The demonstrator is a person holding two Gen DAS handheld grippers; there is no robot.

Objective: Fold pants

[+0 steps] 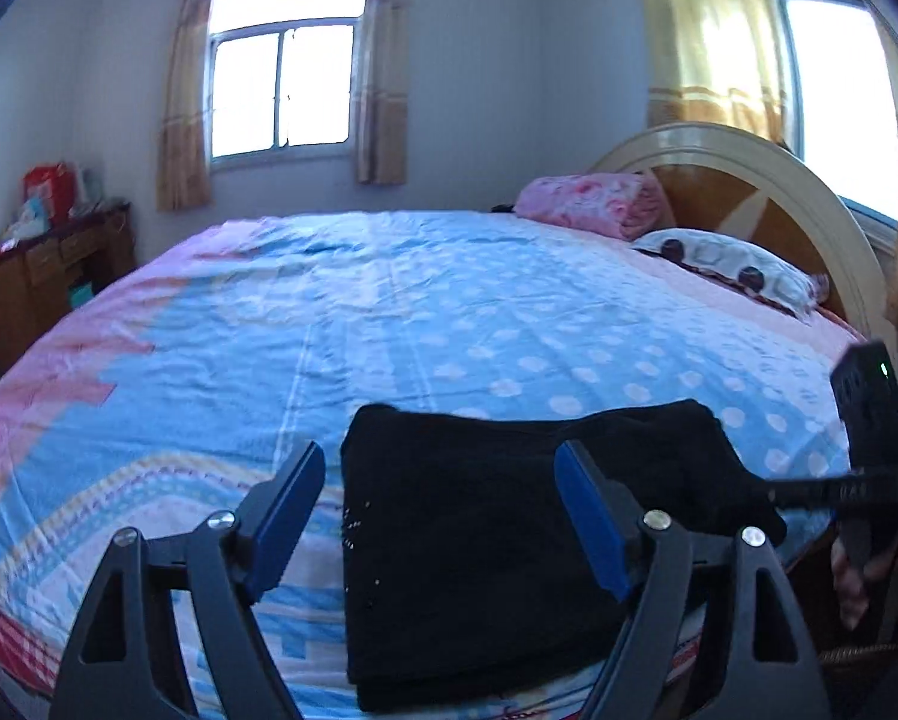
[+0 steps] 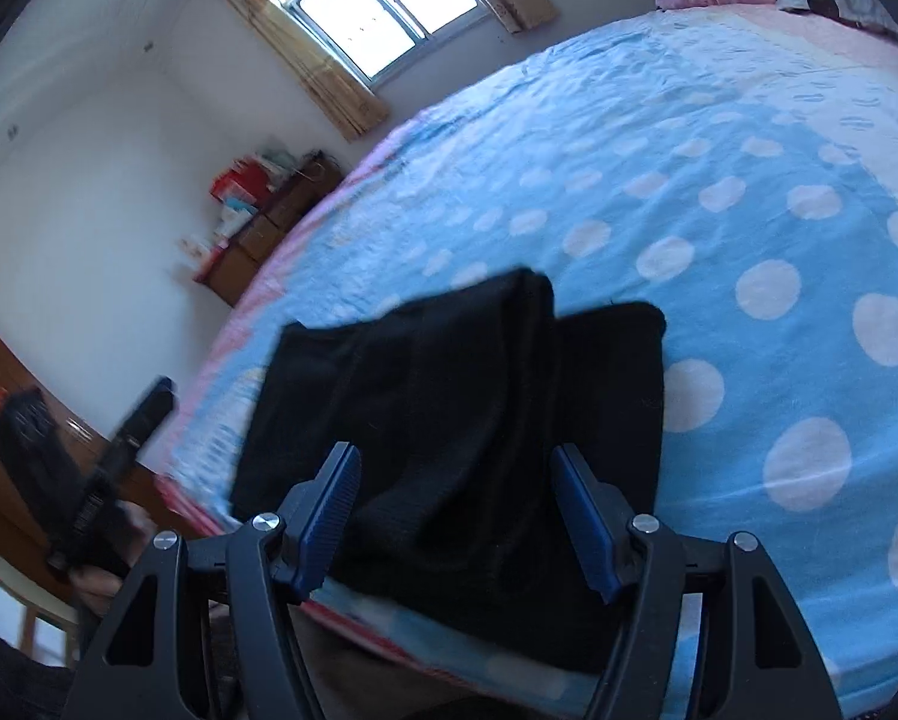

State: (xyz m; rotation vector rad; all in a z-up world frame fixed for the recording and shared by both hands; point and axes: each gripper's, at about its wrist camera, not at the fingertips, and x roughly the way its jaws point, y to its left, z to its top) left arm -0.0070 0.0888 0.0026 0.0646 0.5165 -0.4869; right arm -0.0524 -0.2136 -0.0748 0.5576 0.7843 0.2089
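Observation:
Black pants [image 1: 478, 546] lie folded into a compact stack on the bed's near edge. They also show in the right wrist view [image 2: 460, 420], with one upper layer raised in a bump. My left gripper [image 1: 440, 516] is open and empty, hovering over the stack's left part, clear of the cloth. My right gripper [image 2: 454, 516] is open and empty, just above the stack's near side. The right gripper's body shows at the right edge of the left wrist view [image 1: 868, 438]. The left gripper's body shows at the left of the right wrist view [image 2: 89, 480].
The bed [image 1: 389, 312] has a blue polka-dot sheet with pink edges. A pink folded blanket [image 1: 592, 204] and a pillow [image 1: 730, 264] lie by the wooden headboard [image 1: 742, 180]. A wooden cabinet [image 1: 47, 276] with clutter stands at the left wall.

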